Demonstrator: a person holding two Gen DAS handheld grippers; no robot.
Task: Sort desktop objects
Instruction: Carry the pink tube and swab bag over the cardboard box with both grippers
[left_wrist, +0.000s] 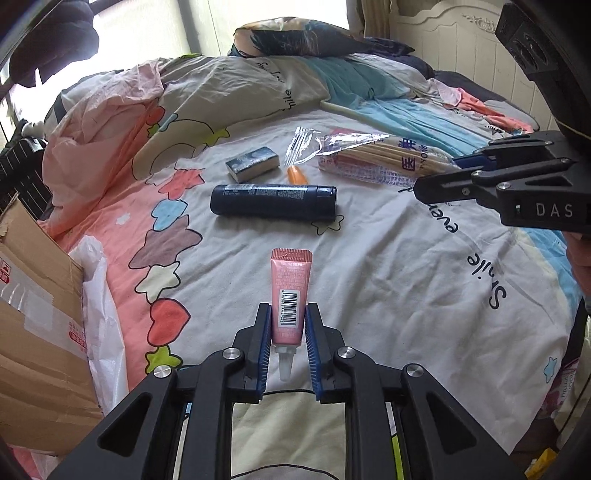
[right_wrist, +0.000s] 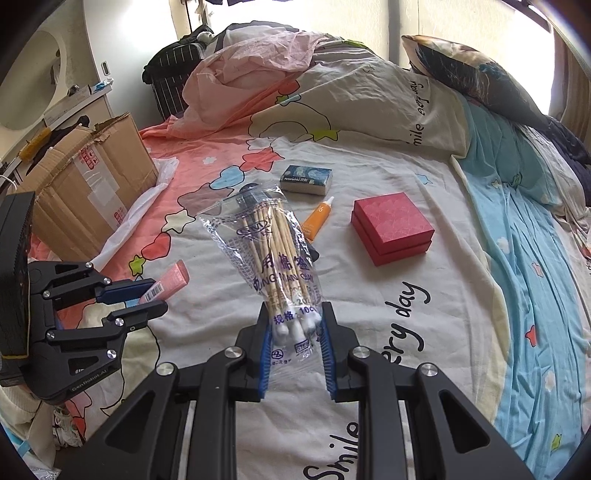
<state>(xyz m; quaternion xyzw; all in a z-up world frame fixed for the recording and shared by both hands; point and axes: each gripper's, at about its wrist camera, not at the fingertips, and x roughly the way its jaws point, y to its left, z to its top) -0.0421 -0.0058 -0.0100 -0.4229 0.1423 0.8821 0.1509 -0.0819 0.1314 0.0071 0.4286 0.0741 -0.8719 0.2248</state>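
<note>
The left gripper (left_wrist: 289, 325) is pinching a pink tube (left_wrist: 290, 295) near its cap end; being soft, it may squash. The right gripper (right_wrist: 295, 325) is clamping a swab bag (right_wrist: 275, 251) at its cotton-tip end; the film looks slippery and light, so holding across the bundled sticks is wisest.

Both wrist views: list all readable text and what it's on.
"DAS": right gripper body.
"GenRoboLAI", roughly: left gripper body.
"Smile every day": bedsheet.
"规格 100", partly covered: cotton swab bag; other print too distorted.
"6": orange tube.
Pink tube: barcode digits, print too small.
Tissue pack, dark bottle, cardboard box: blurred.
</note>
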